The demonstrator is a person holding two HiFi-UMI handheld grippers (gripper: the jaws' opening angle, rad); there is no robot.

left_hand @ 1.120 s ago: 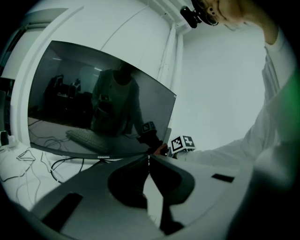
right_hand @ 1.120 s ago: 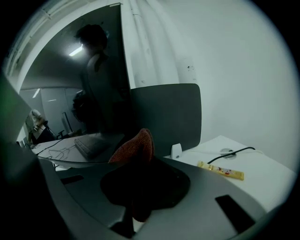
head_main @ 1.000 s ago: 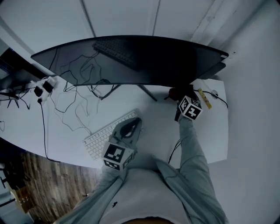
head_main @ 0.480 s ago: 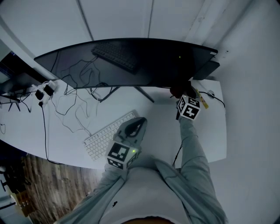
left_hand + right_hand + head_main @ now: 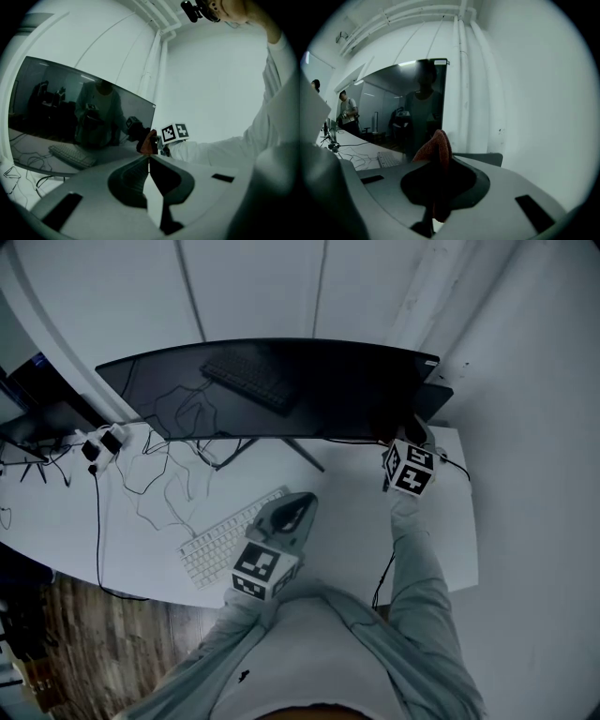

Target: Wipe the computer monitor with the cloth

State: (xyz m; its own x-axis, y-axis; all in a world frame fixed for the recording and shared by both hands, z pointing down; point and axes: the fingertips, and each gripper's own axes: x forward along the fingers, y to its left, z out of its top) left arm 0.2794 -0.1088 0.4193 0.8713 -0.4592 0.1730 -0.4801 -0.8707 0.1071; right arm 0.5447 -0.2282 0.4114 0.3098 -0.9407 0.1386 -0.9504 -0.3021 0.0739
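Two tools are in use, one in each of the person's hands. The right tool [image 5: 401,448] is clenched on a rust-red cloth [image 5: 436,147] that bunches up above its jaws. It is held up at the right end of the wide, curved monitor [image 5: 281,390], by the screen's lower right corner and over the far right corner of the white bench [image 5: 356,512]. Whether the cloth actually touches the dark glass cannot be told. The left tool [image 5: 296,505] sits lower, near the bench's front edge and just right of the white keyboard [image 5: 220,540]. It points toward the monitor, its jaws brought together at the tips with nothing between them. Loose cables [image 5: 159,474] trail across the left part of the bench, under the monitor's left half. The screen is off and mirrors the keyboard and the person's pale sleeves.
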